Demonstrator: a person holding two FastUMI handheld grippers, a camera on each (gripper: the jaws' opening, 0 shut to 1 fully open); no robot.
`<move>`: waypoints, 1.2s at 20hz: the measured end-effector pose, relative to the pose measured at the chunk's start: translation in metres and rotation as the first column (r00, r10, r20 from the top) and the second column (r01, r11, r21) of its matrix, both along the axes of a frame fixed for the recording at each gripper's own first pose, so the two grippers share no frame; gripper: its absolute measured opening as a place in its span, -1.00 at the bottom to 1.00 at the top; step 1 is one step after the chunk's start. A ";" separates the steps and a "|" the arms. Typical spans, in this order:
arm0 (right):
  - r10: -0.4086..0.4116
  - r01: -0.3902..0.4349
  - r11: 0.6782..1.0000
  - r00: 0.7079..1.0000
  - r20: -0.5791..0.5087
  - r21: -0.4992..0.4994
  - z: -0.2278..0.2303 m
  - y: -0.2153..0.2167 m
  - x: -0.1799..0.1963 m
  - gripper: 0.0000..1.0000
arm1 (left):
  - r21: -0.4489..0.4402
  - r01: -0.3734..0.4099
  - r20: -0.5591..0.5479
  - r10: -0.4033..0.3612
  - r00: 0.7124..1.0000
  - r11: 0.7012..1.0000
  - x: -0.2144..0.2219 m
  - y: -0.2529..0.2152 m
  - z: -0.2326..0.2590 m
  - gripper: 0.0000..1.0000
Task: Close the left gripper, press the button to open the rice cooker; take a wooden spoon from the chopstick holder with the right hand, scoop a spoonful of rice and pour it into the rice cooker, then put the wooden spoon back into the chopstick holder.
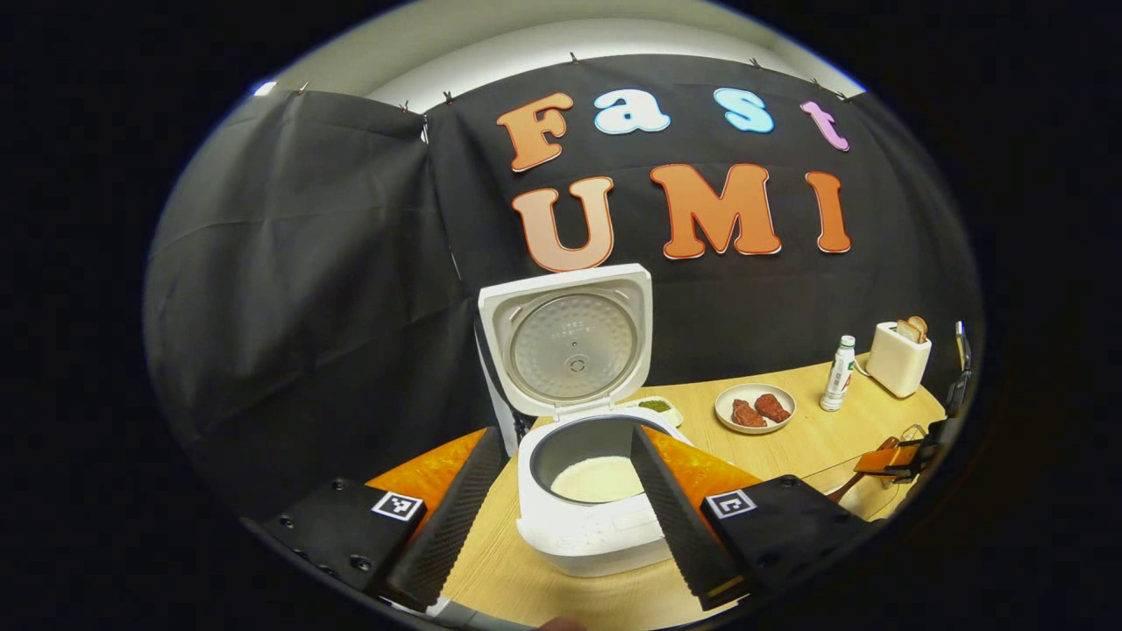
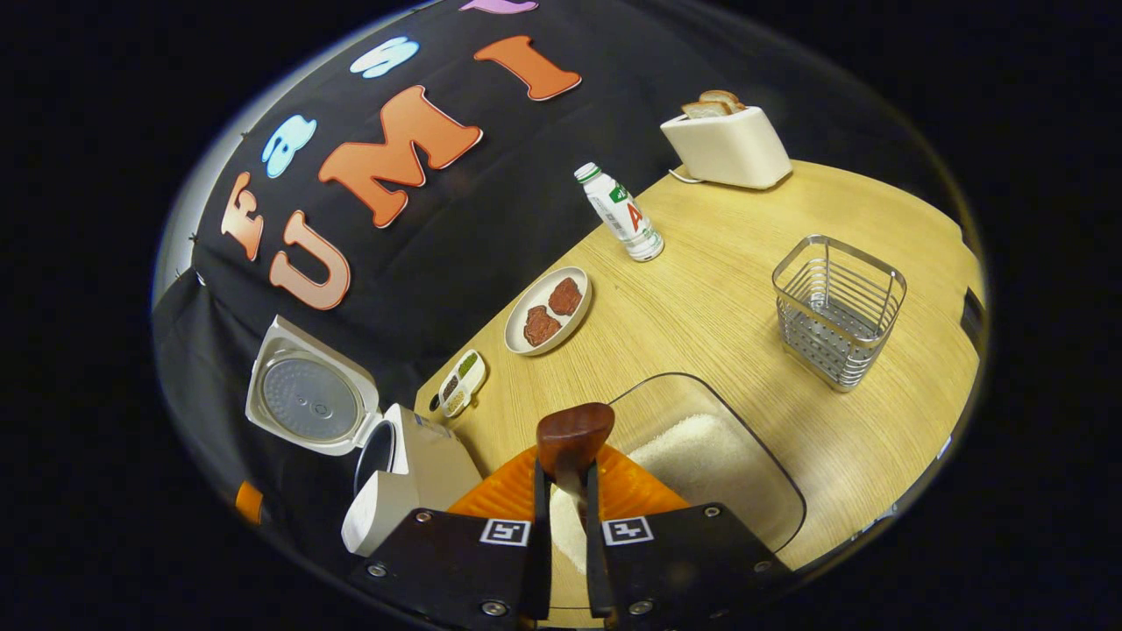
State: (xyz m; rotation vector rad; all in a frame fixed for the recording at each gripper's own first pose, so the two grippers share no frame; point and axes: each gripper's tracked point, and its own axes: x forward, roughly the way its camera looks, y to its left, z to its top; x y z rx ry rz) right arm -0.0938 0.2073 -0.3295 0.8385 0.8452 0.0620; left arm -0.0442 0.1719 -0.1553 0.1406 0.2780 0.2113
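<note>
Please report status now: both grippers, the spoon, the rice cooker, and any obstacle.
Left gripper open, facing open rice cooker. Right gripper shut on wooden spoon, above clear rice container. Chopstick holder stands apart; nothing blocking.

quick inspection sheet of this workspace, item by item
surface: wooden table, dry.
job's things: rice cooker lid up, rice inside; wooden spoon over the clear rice tub; wire holder stands upright, nothing in it.
clutter: plate of meat, small dish, bottle, toaster with bread.
grippers: left gripper open before the cooker; right gripper shut on the spoon handle.
cables: thin white cord at the toaster.
surroundings: black cloth wall.
</note>
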 end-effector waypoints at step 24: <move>-0.030 0.059 0.911 0.996 -0.079 0.408 0.015 -0.039 -0.004 -0.68 | 0.018 0.020 0.030 -0.020 0.999 1.000 0.011 -0.036 0.019 1.00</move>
